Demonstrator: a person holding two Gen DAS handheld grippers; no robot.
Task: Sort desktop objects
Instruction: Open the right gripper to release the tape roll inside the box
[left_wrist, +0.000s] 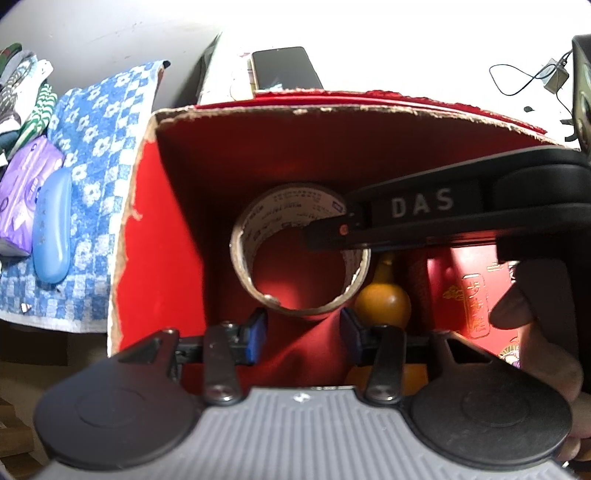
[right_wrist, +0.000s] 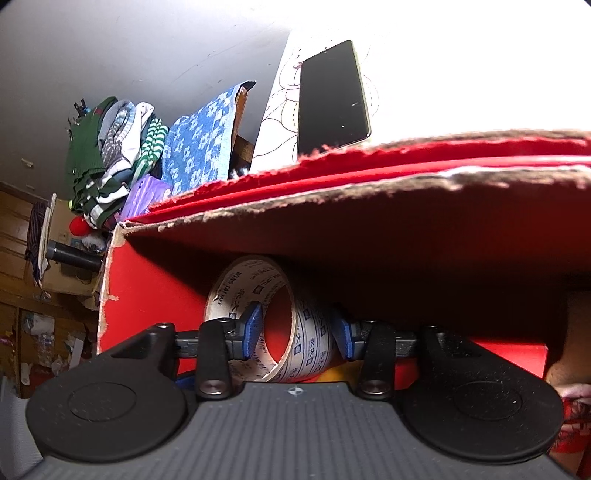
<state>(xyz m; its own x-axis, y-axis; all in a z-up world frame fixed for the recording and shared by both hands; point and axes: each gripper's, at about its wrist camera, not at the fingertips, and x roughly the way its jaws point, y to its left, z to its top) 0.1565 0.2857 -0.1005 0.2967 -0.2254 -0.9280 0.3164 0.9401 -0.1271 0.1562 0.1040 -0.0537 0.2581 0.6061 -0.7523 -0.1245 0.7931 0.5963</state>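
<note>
An open red cardboard box (left_wrist: 162, 229) holds a nearly used-up tape roll (left_wrist: 258, 221) with its hole facing up. An orange gourd-shaped object (left_wrist: 384, 302) and a red packet with gold characters (left_wrist: 472, 295) lie beside the roll. My left gripper (left_wrist: 304, 334) hangs open just above the roll's near rim, with nothing between its blue pads. My right gripper (left_wrist: 328, 229) reaches in from the right and is open. In the right wrist view the right gripper (right_wrist: 299, 332) has its blue pads either side of the tape roll's (right_wrist: 236, 280) right wall without pressing it.
A dark phone (left_wrist: 284, 68) lies on the white surface behind the box (right_wrist: 147, 277). To the left, a blue checked towel (left_wrist: 99, 177) carries a blue case (left_wrist: 51, 229) and a purple packet (left_wrist: 22, 192), with piled clothes (right_wrist: 110, 147) beyond. A charger and cable (left_wrist: 546, 77) sit far right.
</note>
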